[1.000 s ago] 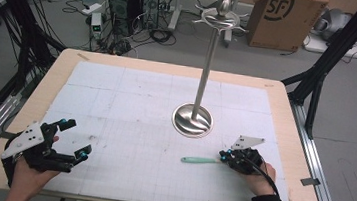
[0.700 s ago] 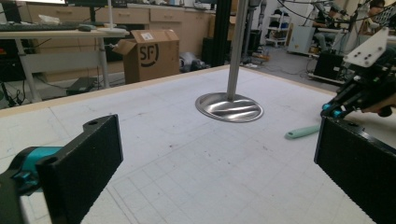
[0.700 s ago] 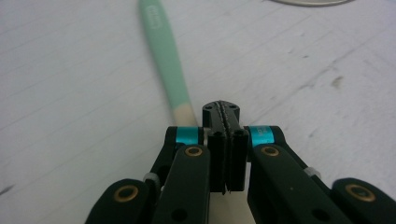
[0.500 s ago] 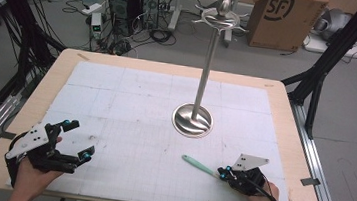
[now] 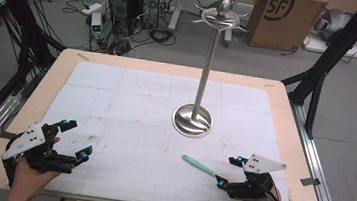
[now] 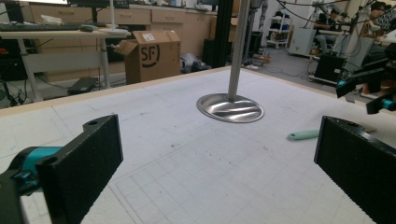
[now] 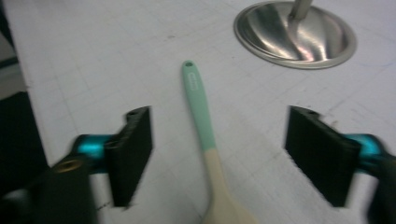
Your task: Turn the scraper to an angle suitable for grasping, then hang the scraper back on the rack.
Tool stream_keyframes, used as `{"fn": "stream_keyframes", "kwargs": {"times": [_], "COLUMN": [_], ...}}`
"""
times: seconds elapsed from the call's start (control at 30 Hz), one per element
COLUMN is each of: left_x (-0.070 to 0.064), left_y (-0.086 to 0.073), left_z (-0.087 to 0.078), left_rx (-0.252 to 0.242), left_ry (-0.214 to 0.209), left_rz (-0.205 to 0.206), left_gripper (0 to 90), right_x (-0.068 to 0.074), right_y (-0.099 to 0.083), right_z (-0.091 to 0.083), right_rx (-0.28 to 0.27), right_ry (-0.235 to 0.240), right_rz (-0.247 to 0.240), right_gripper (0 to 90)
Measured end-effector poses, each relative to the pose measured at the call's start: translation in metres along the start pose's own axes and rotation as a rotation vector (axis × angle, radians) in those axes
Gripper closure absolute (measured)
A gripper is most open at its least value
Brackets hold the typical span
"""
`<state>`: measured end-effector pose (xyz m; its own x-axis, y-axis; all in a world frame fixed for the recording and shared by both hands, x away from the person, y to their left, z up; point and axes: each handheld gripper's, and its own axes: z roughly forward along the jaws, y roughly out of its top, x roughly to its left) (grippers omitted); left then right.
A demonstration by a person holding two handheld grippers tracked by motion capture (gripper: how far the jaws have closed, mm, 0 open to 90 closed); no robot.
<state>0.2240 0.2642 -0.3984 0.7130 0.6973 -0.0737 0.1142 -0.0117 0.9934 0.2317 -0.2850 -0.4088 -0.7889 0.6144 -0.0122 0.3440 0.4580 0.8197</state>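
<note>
- We see our left gripper (image 5: 73, 139) spread wide at 8 o'clock on the bench (image 5: 277, 98).
- Our right gripper (image 5: 227, 172) is wide too, at 5 o'clock, around the wooden spoon (image 7: 201, 112), not touching.
- The spoon's green handle points toward the metal stand (image 5: 193, 119).

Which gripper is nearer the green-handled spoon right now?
Right. The right gripper has its open jaws either side of the spoon; the left gripper, also open, sits at the table's opposite near corner.
</note>
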Motion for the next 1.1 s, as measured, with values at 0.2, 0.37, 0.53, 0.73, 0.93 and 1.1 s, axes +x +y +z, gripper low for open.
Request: {"fn": "stream_keyframes", "kwargs": {"times": [0.2, 0.37, 0.53, 0.73, 0.93, 1.1], "left_x": [0.001, -0.001, -0.002, -0.003, -0.003, -0.003], "left_y": [0.000, 0.000, 0.000, 0.000, 0.000, 0.000], "left_z": [-0.003, -0.003, -0.001, 0.000, 0.000, -0.003], "left_rx": [-0.003, -0.005, 0.003, 0.004, 0.007, 0.002], "left_ry": [0.011, 0.008, 0.001, -0.004, -0.004, -0.001], "left_rz": [-0.003, -0.001, 0.000, 0.003, 0.002, 0.004], "left_gripper": [1.7, 1.7, 1.7, 1.7, 1.6, 1.7], "right_x": [0.002, -0.002, -0.005, -0.011, -0.011, -0.009], "right_y": [0.003, 0.006, 0.016, 0.031, 0.043, 0.050], "right_z": [-0.001, 0.003, 0.014, 0.031, 0.047, 0.056], "right_rx": [0.021, 0.065, 0.159, 0.307, 0.449, 0.575], "right_ry": [0.007, 0.011, 0.042, 0.081, 0.113, 0.110], "right_rz": [-0.020, -0.021, -0.048, -0.091, -0.129, -0.184], "right_gripper": [0.0, 0.0, 0.5, 5.5, 15.6, 30.7]}}
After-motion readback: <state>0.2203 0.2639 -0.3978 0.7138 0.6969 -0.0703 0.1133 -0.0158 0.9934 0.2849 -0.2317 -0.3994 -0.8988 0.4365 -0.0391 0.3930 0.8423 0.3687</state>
